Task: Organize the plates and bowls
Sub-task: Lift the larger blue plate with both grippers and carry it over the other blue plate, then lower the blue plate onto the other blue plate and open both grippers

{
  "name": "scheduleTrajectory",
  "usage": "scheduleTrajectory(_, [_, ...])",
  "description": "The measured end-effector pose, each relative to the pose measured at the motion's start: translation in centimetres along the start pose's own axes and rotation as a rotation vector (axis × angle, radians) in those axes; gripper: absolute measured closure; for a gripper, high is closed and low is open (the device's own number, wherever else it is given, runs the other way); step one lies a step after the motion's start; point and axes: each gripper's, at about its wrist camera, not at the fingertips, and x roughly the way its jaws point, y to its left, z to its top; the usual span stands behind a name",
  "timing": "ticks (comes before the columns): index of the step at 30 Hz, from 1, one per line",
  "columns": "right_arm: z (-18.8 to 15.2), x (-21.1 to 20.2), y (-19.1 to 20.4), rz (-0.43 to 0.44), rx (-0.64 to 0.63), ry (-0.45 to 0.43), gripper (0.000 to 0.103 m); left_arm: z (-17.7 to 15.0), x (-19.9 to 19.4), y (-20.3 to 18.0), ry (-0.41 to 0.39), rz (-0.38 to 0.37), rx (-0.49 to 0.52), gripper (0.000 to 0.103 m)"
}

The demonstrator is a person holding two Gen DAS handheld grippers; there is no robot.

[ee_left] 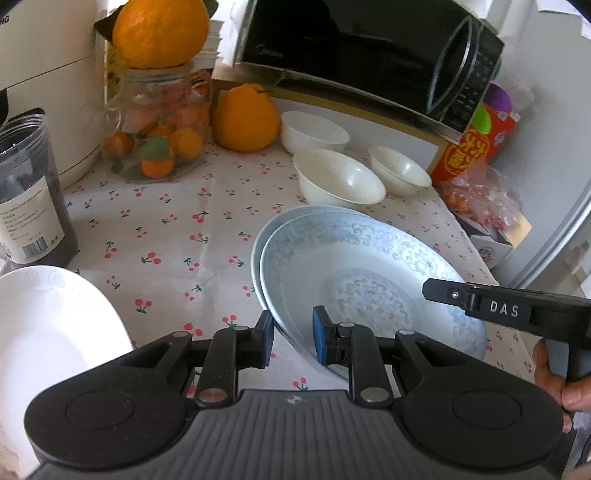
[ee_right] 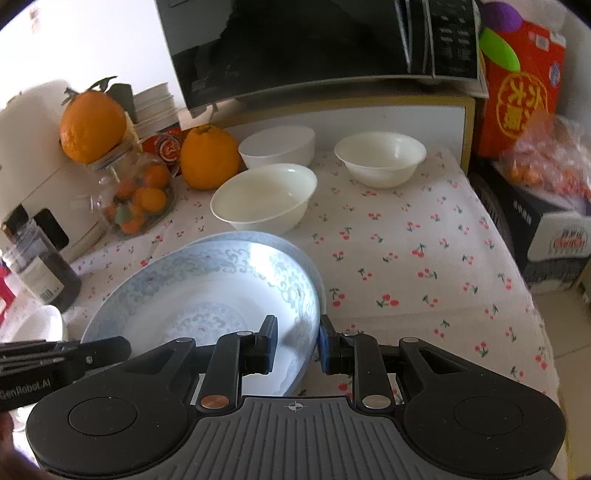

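**Both grippers clamp one patterned plate over a second**

Two blue-patterned plates are in view: the upper plate [ee_left: 354, 266] is held by its near rim, tilted, over the lower plate [ee_left: 295, 216], whose edge shows just behind it on the cherry-print tablecloth [ee_left: 166, 229]. The left gripper [ee_left: 293, 338] has its jaws narrowed on the plate's left rim; the right gripper [ee_right: 295, 341] is narrowed the same way on the right rim.

Three white bowls stand farther back: the large bowl [ee_left: 340, 179] nearest the plates, the small bowl [ee_left: 400, 170] to its right, the far bowl [ee_left: 314, 131] behind. One plain white plate [ee_left: 55, 332] lies near left.

Two large oranges: one orange [ee_left: 243, 118] on the cloth, the other orange [ee_left: 160, 31] on top of a glass jar [ee_left: 159, 122] of small citrus fruits. A dark jar [ee_left: 29, 192] with a barcode label stands far left; its print is too small to read. A black microwave [ee_left: 369, 48] sits at the back.

Legible writing: "DAS" on the right gripper's body in the left view, "GenRobot.AI" on the left gripper's body in the right view. A red box [ee_right: 521, 88] bears yellow characters.
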Motion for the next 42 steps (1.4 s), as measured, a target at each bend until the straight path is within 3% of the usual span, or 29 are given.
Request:
scheduleTrajectory(8, [0.1, 0.6, 1.3, -0.063, -0.104, -0.01, 0.08, 0.2, 1.1, -0.8, -0.017, 0.076, 0.016, 0.083])
scheduleTrajectory(15, [0.3, 0.9, 1.4, -0.089, -0.108, -0.01, 0.08, 0.2, 1.6, -1.2, -0.041, 0.118, 0.066, 0.083])
scheduleTrajectory(25, [0.5, 1.2, 1.5, -0.104, -0.104, 0.0, 0.078, 0.6, 2.1, -1.0, -0.028, 0.118, 0.089, 0.085])
scheduleTrajectory(28, [0.8, 1.1, 1.3, -0.1, -0.083, 0.012, 0.077, 0.7, 2.1, -1.0, -0.017, 0.099, 0.087, 0.077])
scheduleTrajectory(30, [0.9, 1.1, 1.1, -0.09, -0.06, 0.019, 0.067, 0.7, 2.0, -1.0, -0.012, 0.092, 0.086, 0.076])
scheduleTrajectory(34, [0.9, 0.9, 0.9, -0.067, -0.021, 0.036, 0.048, 0.8, 1.8, -1.0, -0.001, 0.069, 0.073, 0.053])
scheduleTrajectory(42, [0.5, -0.2, 1.3, -0.056, -0.013, 0.042, 0.02, 0.7, 1.3, -1.0, 0.01, 0.038, 0.083, 0.023])
